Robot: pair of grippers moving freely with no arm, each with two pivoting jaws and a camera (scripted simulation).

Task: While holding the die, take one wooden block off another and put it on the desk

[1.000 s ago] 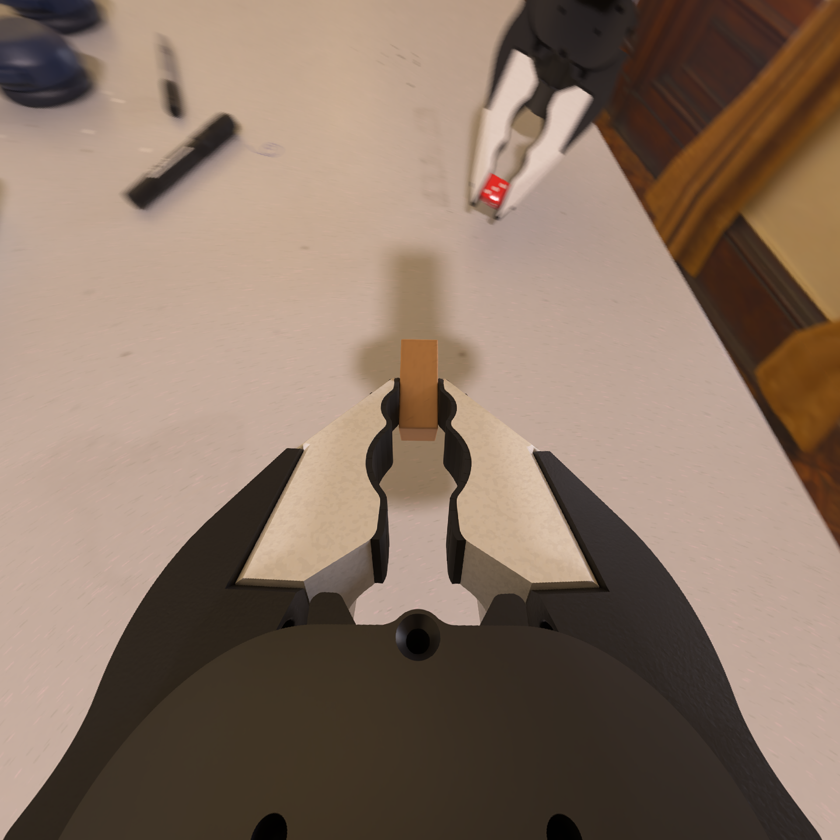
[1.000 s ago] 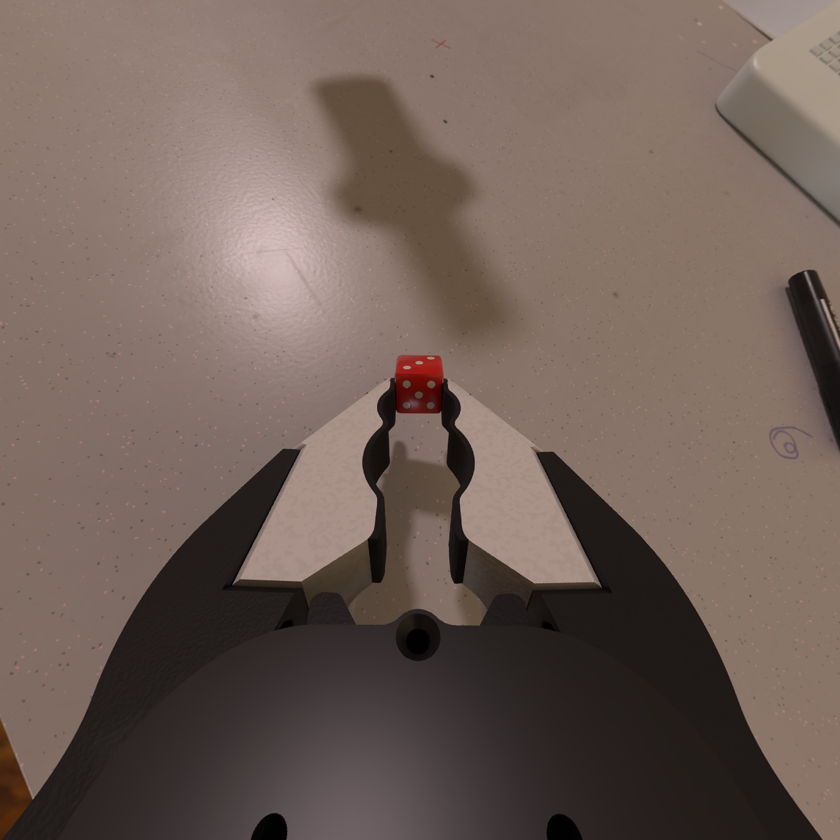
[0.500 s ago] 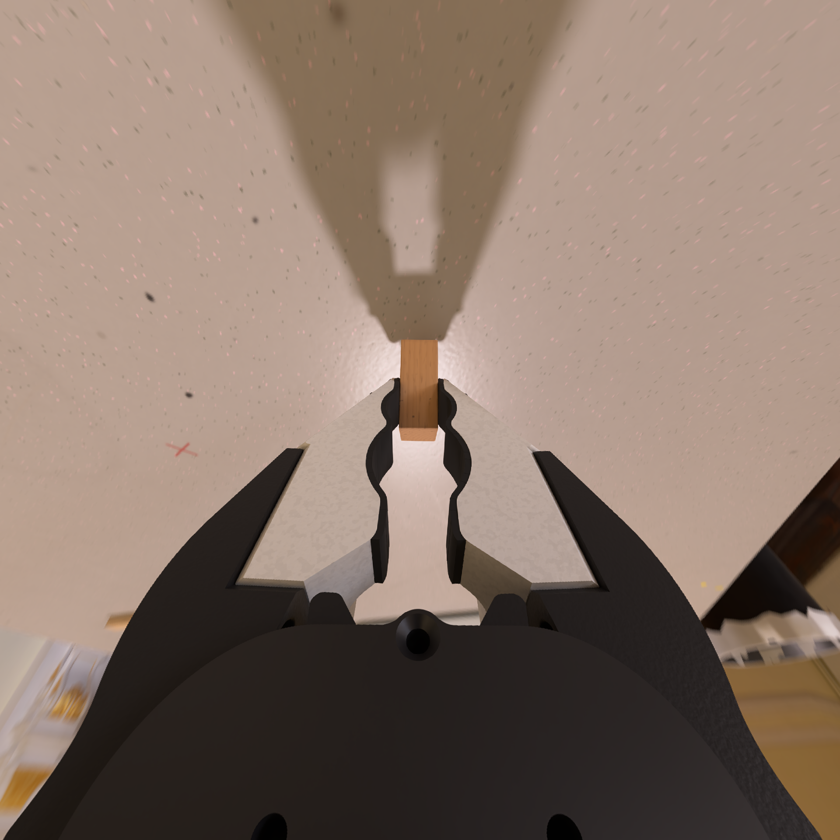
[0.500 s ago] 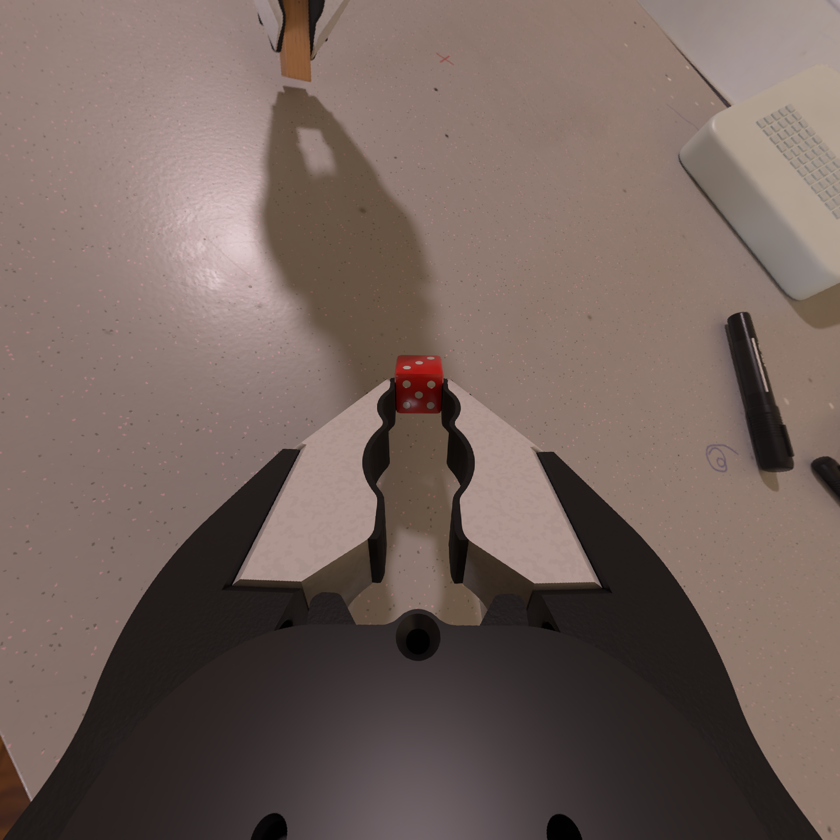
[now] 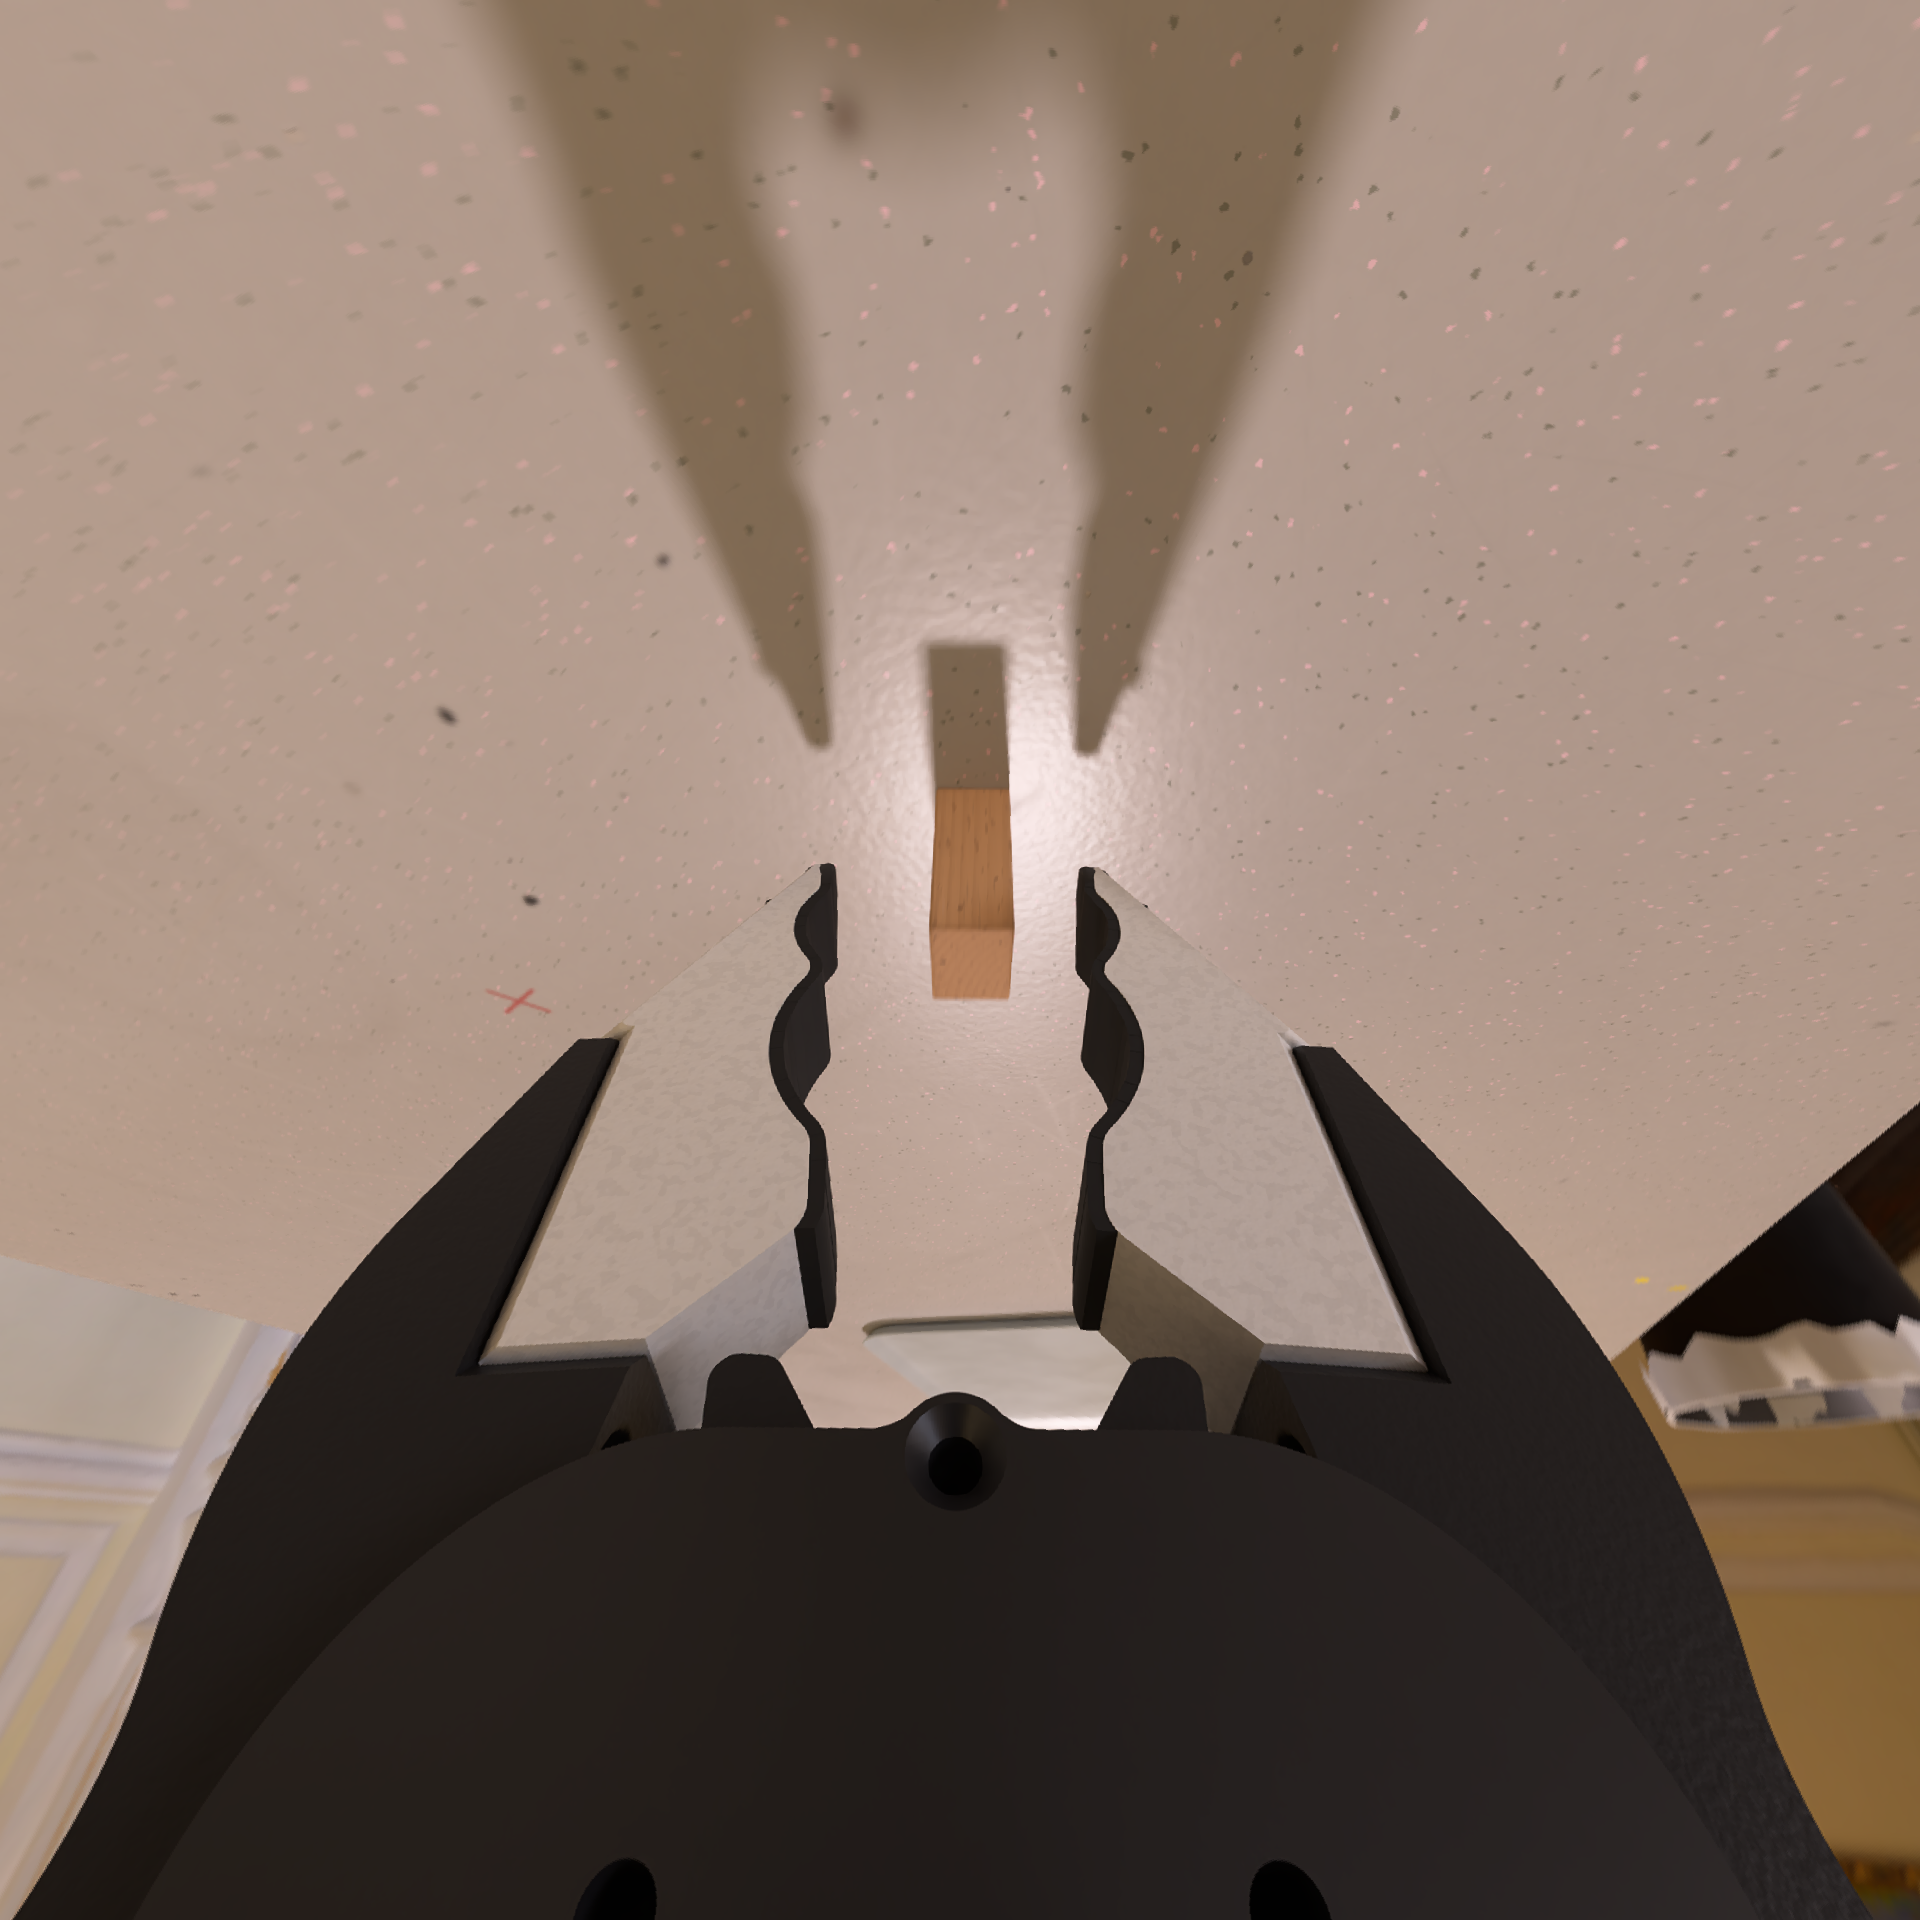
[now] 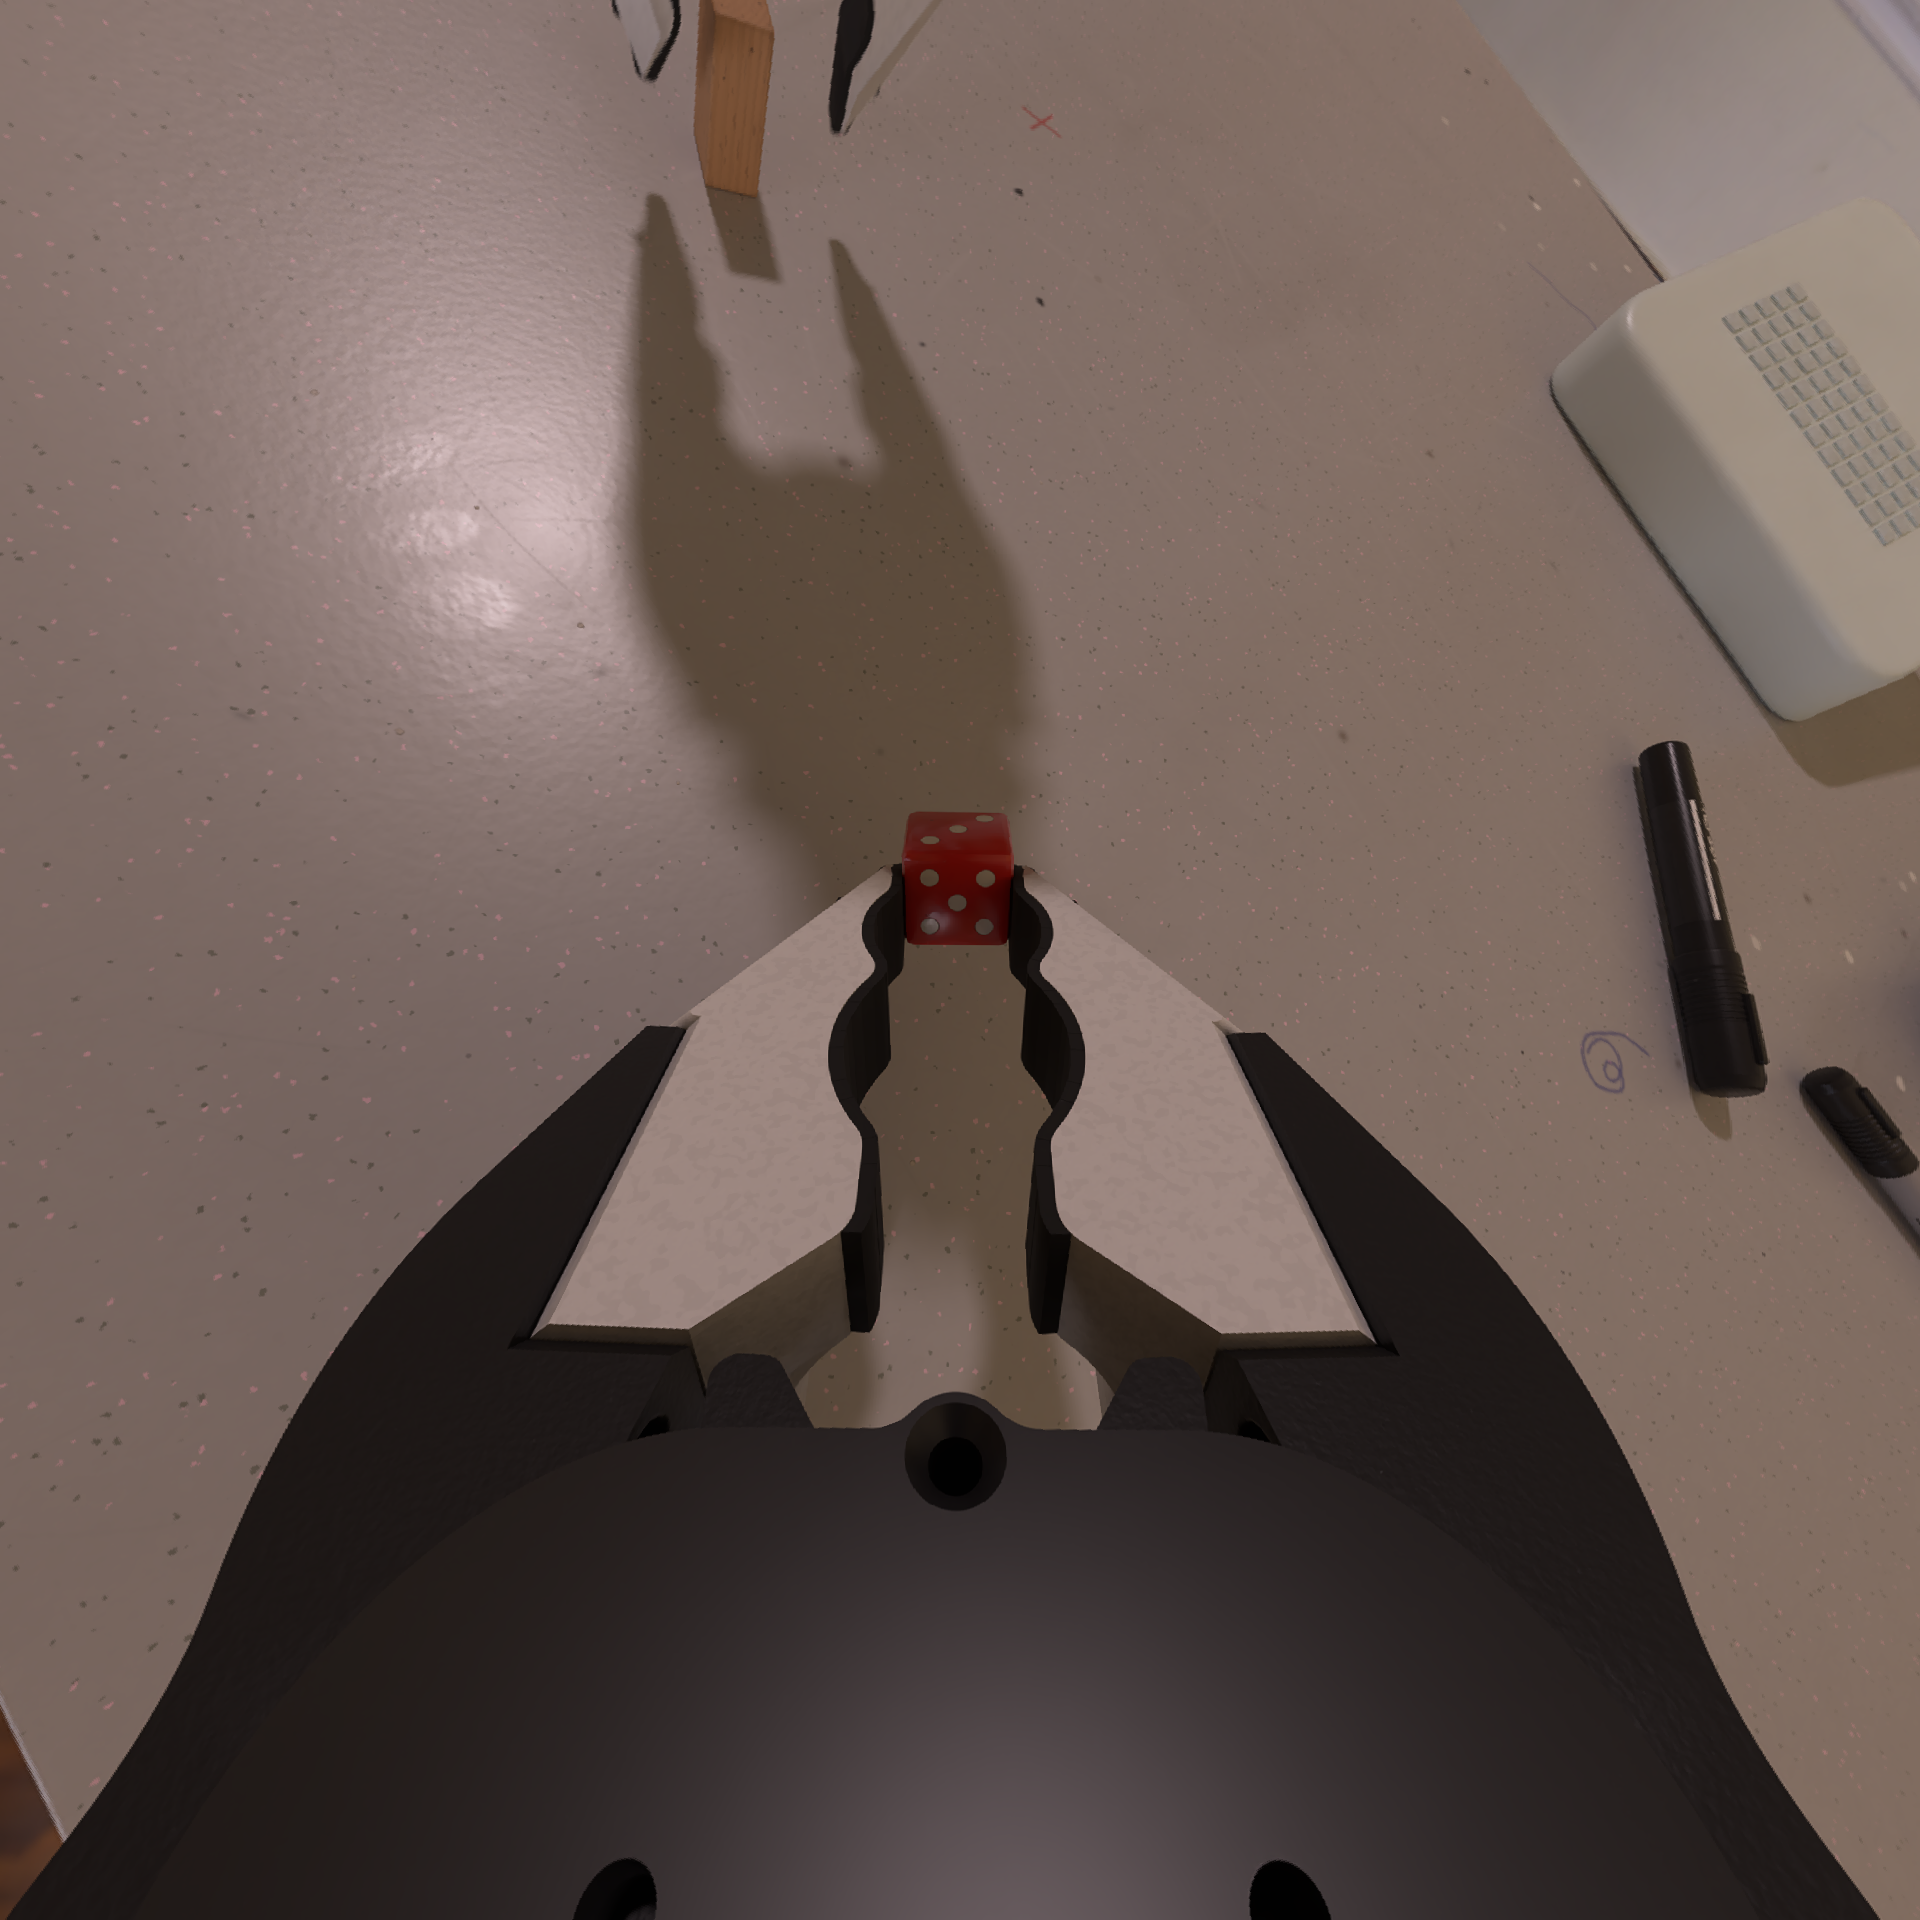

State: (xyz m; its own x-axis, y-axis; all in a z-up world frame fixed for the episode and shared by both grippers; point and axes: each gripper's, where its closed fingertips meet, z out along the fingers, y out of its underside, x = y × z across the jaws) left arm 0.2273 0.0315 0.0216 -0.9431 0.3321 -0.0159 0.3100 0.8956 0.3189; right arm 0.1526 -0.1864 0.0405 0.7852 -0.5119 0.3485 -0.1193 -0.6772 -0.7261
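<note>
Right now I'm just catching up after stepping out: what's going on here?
The left gripper is open, its fingers either side of a wooden block standing upright on the desk, not touching it. The right gripper is shut on a red die, held above the desk. Two black markers lie off to its right.

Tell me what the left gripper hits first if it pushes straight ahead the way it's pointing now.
Most likely the desk. The left gripper points down at it, open, with the wooden block standing upright between its fingers, touching neither. Going straight on, the fingertips should pass either side of the block, though depth is hard to judge.
</note>
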